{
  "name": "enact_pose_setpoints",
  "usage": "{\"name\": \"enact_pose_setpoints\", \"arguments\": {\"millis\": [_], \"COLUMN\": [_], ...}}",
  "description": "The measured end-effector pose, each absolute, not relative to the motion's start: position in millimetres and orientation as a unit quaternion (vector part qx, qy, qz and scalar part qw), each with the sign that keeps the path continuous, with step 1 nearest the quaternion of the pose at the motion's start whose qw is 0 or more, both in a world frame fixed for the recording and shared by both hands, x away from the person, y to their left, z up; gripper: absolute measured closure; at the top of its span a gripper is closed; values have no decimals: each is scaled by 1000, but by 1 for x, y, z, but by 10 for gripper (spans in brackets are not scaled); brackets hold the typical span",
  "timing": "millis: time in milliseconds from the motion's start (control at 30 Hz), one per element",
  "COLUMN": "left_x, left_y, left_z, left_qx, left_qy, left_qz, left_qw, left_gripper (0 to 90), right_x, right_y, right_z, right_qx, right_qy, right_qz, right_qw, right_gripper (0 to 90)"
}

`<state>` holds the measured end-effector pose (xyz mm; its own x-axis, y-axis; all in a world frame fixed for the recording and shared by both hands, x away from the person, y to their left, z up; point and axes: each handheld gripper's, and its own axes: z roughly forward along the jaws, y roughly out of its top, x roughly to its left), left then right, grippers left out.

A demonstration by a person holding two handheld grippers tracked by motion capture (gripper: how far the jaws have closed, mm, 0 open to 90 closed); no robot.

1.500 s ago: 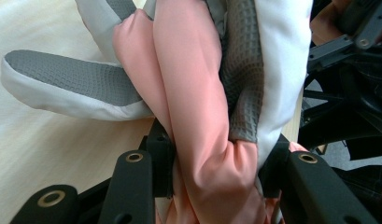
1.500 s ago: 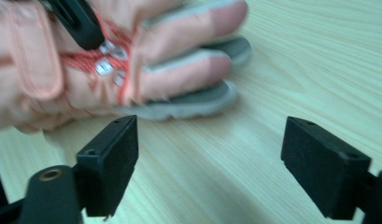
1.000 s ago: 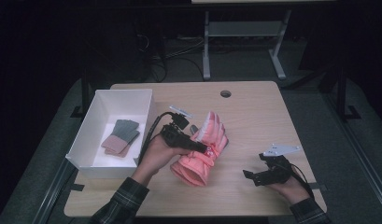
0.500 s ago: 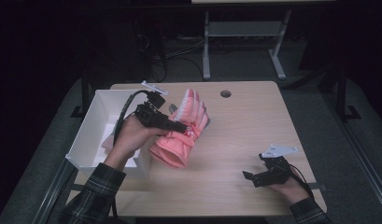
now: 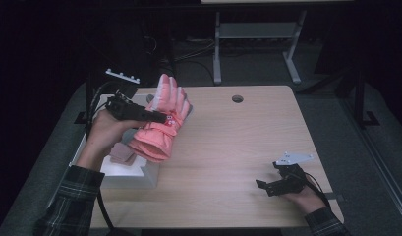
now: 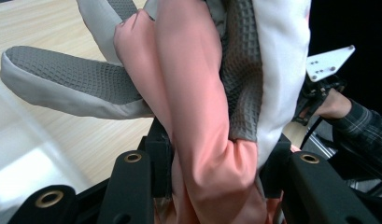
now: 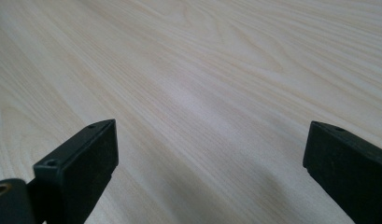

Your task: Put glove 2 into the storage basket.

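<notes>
1. One wooden table (image 5: 228,147) spans the high view. In the right gripper view it shows as pale grain running under the jaws.
2. One white bin (image 5: 132,172) sits at the table's left edge in the high view. It holds folded cloth pieces (image 5: 122,153) in muted pink, partly hidden by the glove, so I cannot count them.
3. One salmon-pink ski glove (image 5: 161,123) hangs in the air above the bin's right wall and the table beside it, fingers pointing up and away. From above, only its pink back and a small red label show. The left gripper view (image 6: 198,116) adds the grey waffle-textured palm, a grey-tipped thumb sticking out to the left, and a white panel at the right.
4. Two grippers are in use. The left gripper (image 5: 157,117) is clamped on the glove's middle, with bunched fabric squeezed between the two black jaws in its own view. The right gripper (image 5: 273,186) rests low at the table's near right corner. Its jaws stand wide apart with nothing between them but bare wood.
5. The left gripper view also catches the other hand in a plaid sleeve with its grey plate (image 6: 329,63).
</notes>
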<state>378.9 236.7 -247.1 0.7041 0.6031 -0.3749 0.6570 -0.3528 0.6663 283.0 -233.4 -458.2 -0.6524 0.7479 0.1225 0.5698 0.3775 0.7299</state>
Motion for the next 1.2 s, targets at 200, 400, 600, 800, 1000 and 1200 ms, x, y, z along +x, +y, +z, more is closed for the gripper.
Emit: {"name": "enact_pose_setpoints", "arguments": {"millis": [200, 400, 600, 800, 1000, 1200], "left_x": [380, 384, 390, 398, 407, 415], "left_y": [268, 293, 311, 317, 320, 320], "left_z": [-248, -255, -269, -291, -323, -354], "left_qx": [805, 792, 780, 779, 780, 786], "left_qy": [411, 439, 470, 496, 510, 509], "left_qz": [-13, 6, 23, 35, 26, 12], "left_qw": [427, 424, 412, 383, 361, 350], "left_gripper": [576, 574, 573, 573, 571, 567], "right_x": [283, 283, 284, 284, 284, 283], "right_y": [-234, -233, -235, -234, -235, -234], "right_z": [-458, -458, -458, -459, -458, -458], "right_qx": [400, 401, 399, 399, 398, 399], "right_qy": [822, 823, 823, 824, 824, 824], "right_qz": [388, 387, 387, 387, 388, 388], "right_qw": [117, 111, 113, 111, 111, 109], "right_gripper": [31, 31, 31, 31, 31, 31]}}
